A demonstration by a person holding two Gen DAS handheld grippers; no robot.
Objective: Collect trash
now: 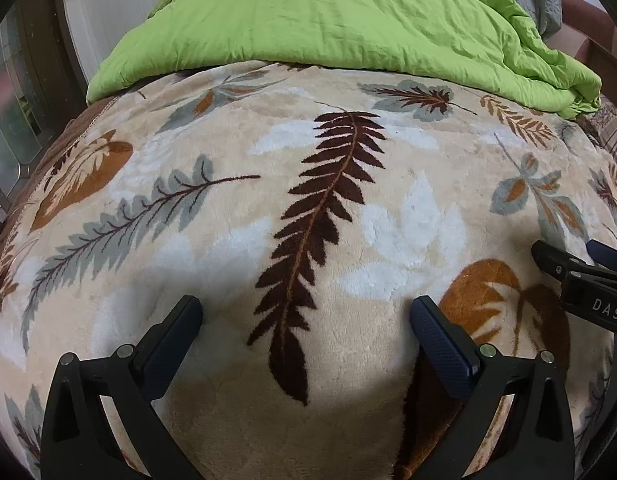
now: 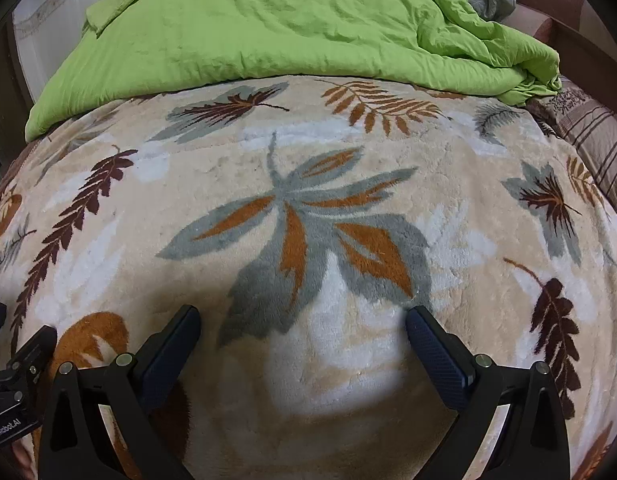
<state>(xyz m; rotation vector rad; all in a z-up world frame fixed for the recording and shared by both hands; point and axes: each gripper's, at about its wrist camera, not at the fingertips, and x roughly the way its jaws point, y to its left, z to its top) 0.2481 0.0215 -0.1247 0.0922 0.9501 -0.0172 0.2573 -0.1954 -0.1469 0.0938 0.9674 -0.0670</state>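
Over the bed, left wrist view: our left tool point(image 1: 306, 310) hangs with fingers spread wide, gripping nothing, above the leaf-print blanket point(image 1: 228, 248). Green duvet point(image 1: 328, 16) bunched at 12 o'clock. Right tool point(image 1: 580, 276) pokes in at 3 o'clock. We see no trash.

Right wrist view: our right tool point(image 2: 302, 320) likewise released and empty over the blanket point(image 2: 468, 184). Duvet point(image 2: 268, 20) at 12, striped pillow point(image 2: 596, 140) at 2, left tool point(image 2: 16, 364) at 8. We can't spot any trash.
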